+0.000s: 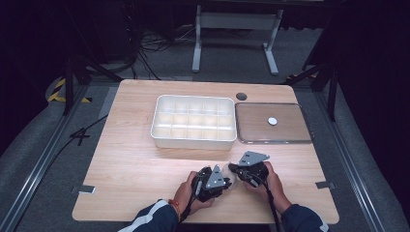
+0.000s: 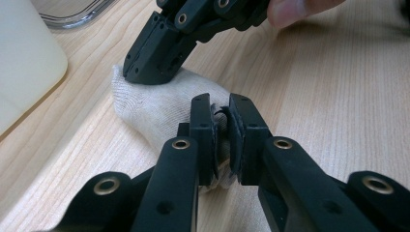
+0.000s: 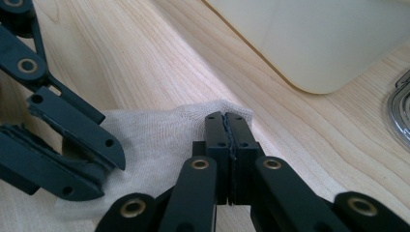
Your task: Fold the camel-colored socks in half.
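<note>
A small cream sock (image 2: 154,108) is seen lying flat on the wooden table (image 1: 125,159), on the near side of the white box with little compartments (image 1: 193,121). The sock is placed well apart from that box, closer to the person's edge of the table.

The sock is pinched by both grippers. The left gripper (image 2: 221,133) is closed on a fold of the sock's cloth, and a bit of cloth is squeezed between its two black jaws. The right gripper (image 3: 227,128) is closed tight on the edge of the sock at its other end, with the jaws pressed together and only thin cloth caught between them.

In the high view, the left gripper (image 1: 223,178) and the right gripper (image 1: 238,170) are held just beside each other, in front of the white box, with the sock between them. Each gripper is held by one hand, and dark sleeves with white stripes are seen at the bottom.

A clear tray (image 1: 290,140) is set just to the right of the white box, touching or almost touching it. A small white round thing (image 1: 272,121) is seen lying on the tray.
</note>
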Tool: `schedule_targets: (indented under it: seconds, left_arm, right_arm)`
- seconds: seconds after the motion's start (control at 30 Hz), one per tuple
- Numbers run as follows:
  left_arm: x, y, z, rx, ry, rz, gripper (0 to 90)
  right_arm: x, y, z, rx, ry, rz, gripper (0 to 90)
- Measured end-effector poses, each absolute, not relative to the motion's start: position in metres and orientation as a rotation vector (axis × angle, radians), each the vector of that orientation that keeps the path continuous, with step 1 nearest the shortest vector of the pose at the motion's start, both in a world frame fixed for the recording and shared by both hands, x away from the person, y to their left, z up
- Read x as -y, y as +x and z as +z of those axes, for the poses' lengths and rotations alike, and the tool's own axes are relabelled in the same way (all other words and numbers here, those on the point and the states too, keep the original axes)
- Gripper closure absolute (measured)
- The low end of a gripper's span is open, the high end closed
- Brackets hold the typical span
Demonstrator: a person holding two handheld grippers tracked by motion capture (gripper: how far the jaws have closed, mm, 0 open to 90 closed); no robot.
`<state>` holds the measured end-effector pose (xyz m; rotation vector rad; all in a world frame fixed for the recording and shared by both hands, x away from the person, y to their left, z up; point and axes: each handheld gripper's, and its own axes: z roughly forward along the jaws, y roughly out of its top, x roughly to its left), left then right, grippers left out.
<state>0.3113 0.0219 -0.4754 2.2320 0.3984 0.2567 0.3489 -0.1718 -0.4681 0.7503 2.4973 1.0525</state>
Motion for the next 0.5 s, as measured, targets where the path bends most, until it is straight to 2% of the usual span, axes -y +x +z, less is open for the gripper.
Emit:
schedule_targets:
  seconds: [0.17, 0.27, 0.37, 0.5]
  left_arm:
    - [-0.021, 0.311, -0.475, -0.386, 2.235, 0.266, 81.7]
    - [-0.021, 0.311, -0.475, -0.388, 2.232, 0.267, 81.7]
    - [-0.022, 0.312, -0.476, -0.389, 2.231, 0.265, 81.8]
    - [-0.022, 0.312, -0.475, -0.391, 2.229, 0.256, 81.8]
  right_arm:
    - [0.172, 0.348, -0.466, -2.496, 0.736, 1.042, 89.0]
    - [0.177, 0.347, -0.461, -2.483, 0.770, 1.050, 79.0]
    - [0.181, 0.342, -0.457, -2.493, 0.754, 1.033, 78.1]
    - [0.177, 0.339, -0.462, -2.519, 0.734, 1.013, 81.7]
